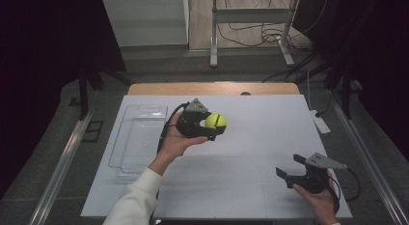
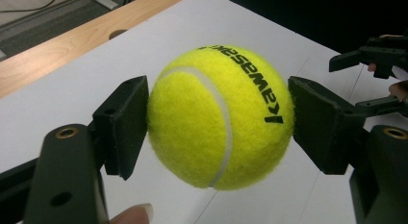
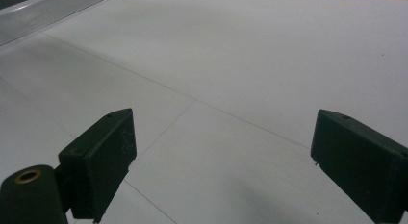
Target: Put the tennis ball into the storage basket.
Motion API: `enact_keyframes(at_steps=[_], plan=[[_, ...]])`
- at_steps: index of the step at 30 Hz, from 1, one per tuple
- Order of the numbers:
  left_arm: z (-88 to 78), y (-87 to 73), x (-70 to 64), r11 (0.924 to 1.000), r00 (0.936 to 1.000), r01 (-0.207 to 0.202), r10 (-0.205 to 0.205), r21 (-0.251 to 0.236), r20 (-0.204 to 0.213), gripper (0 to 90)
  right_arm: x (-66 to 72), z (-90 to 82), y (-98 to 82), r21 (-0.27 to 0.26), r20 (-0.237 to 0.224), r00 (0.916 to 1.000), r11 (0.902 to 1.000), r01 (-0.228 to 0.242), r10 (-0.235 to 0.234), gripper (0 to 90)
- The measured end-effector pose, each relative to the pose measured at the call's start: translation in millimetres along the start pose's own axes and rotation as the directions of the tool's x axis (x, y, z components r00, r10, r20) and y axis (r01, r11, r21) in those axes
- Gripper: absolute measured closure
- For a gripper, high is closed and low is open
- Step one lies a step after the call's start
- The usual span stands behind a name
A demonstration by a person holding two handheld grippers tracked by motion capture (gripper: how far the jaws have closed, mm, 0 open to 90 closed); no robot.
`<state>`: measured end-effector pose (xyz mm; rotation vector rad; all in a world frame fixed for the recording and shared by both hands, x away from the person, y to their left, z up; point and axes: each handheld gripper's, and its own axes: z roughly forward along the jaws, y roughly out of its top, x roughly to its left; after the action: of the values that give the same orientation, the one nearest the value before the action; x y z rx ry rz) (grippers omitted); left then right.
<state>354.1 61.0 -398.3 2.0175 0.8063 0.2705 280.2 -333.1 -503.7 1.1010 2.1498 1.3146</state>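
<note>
Clear plastic tray (image 1: pixel 140 138) empty — left jaws pinch tennis ball (image 1: pixel 215 121); right jaws spread.

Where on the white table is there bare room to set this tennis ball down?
The widest bare patch of the table lies between the left gripper, shut on the tennis ball, and the open right gripper near the front right corner. The strip in front of the left hand looks free too. The left side is taken by the clear tray.
</note>
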Motion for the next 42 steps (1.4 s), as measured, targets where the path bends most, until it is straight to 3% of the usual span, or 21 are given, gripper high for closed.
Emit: enact_keyframes(at_steps=[22, 42], plan=[[-11.3, 1.2, 7.0, 0.9993, 0.9994, 0.015, -0.017, -0.033, -0.032, 27.1, 0.3, -0.1, 0.1, -0.003, -0.001, 1.0000, 1.0000, -0.001, 0.001, 8.9], [-29.3, 2.4, 21.3, 0.9975, 0.9961, 0.030, -0.035, -0.064, -0.081, 27.1, 1.9, 0.5, 1.1, -0.007, -0.005, 1.0000, 0.9999, 0.007, -0.007, 8.9]])
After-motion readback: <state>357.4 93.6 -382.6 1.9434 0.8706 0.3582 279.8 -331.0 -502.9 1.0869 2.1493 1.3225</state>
